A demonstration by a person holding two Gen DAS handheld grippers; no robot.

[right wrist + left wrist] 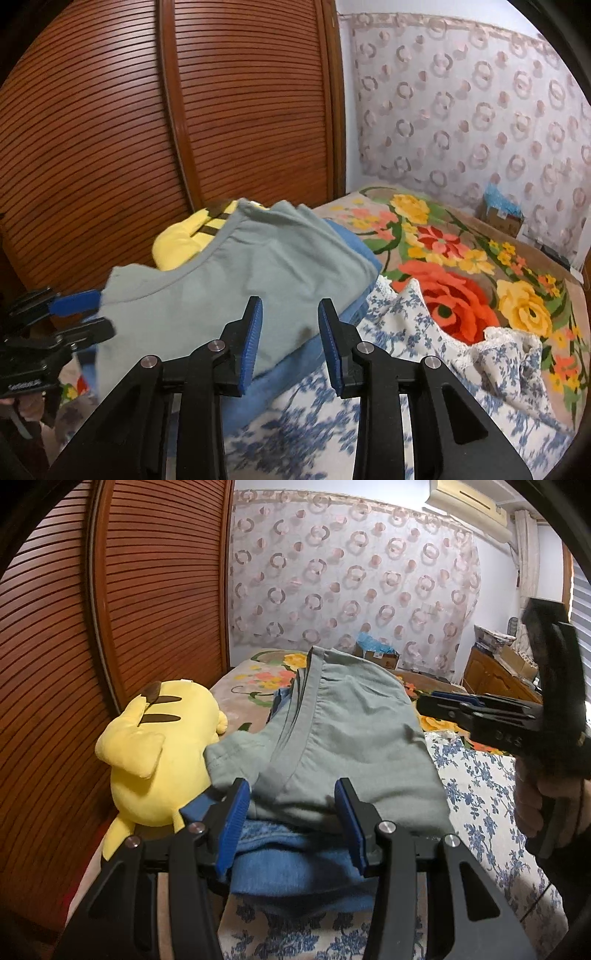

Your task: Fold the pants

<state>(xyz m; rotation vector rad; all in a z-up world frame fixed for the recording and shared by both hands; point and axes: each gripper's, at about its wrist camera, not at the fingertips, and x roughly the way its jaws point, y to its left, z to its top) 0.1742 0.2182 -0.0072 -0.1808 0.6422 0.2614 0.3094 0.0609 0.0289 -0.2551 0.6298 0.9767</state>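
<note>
We see the grey-green pants (354,738) folded on top of a blue garment (295,867) on the bed (480,258), beside a yellow plush (155,753). Our left gripper (291,823) and our right gripper (290,339) both hang spread over the pants' near edge, pinching nothing.

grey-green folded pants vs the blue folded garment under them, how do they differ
The grey-green folded pants lie on top; the blue folded garment sits beneath, showing only at its edges. The pants look smooth and thin, the blue garment thicker and fuzzier. The pants' seams and hem show, while the blue garment shows only a rounded fold. Both are folded, stacked on the blue-flowered white cloth beside the yellow plush toy.
</note>
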